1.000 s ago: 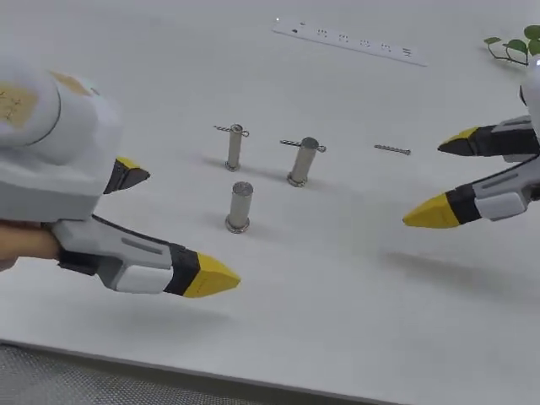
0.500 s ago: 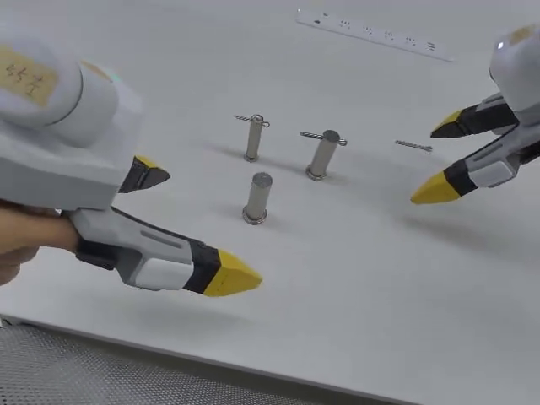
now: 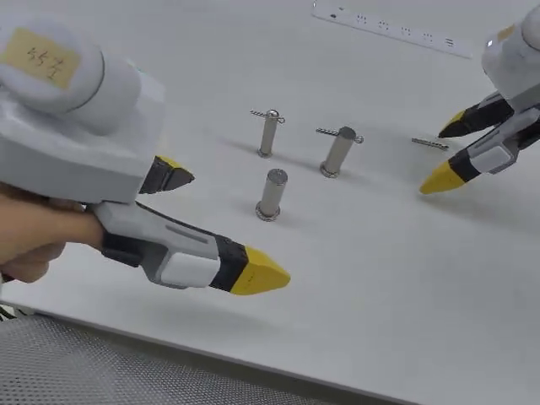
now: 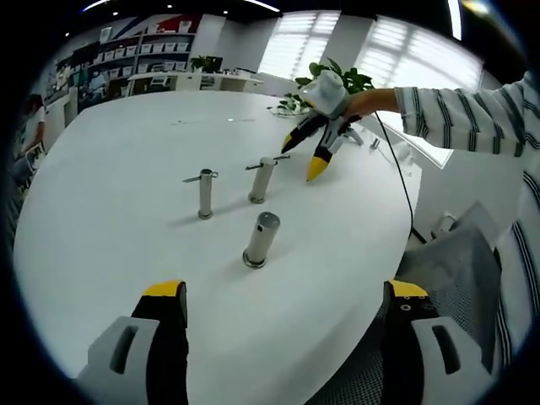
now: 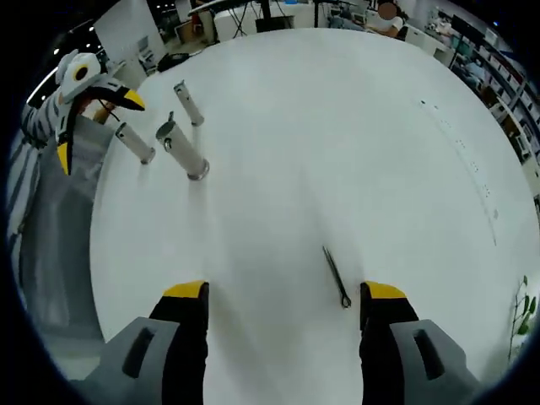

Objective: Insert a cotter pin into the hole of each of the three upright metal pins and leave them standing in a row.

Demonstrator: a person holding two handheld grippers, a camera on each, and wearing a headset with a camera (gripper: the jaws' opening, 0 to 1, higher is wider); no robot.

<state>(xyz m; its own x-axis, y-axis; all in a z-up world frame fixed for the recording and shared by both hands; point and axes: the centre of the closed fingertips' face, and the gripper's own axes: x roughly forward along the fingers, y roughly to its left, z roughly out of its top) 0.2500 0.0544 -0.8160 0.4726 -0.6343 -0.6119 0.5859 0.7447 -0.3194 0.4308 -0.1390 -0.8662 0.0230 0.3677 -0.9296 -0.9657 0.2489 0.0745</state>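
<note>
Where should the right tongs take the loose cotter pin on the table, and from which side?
Probably near its looped head, the end nearer the right tongs, from above, jaws closing across the shank. The cotter pin lies flat on the table, and this leaves its straight legs free for insertion.

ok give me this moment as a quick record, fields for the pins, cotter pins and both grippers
cotter fitted: back-left pin, back-right pin
no cotter: front pin, upright
unused: loose cotter pin, flat on the table
left gripper: open, empty, near the front pin
right gripper: open, empty, jaws close to the loose cotter pin
row: not formed, front pin stands ahead of the other two
</note>
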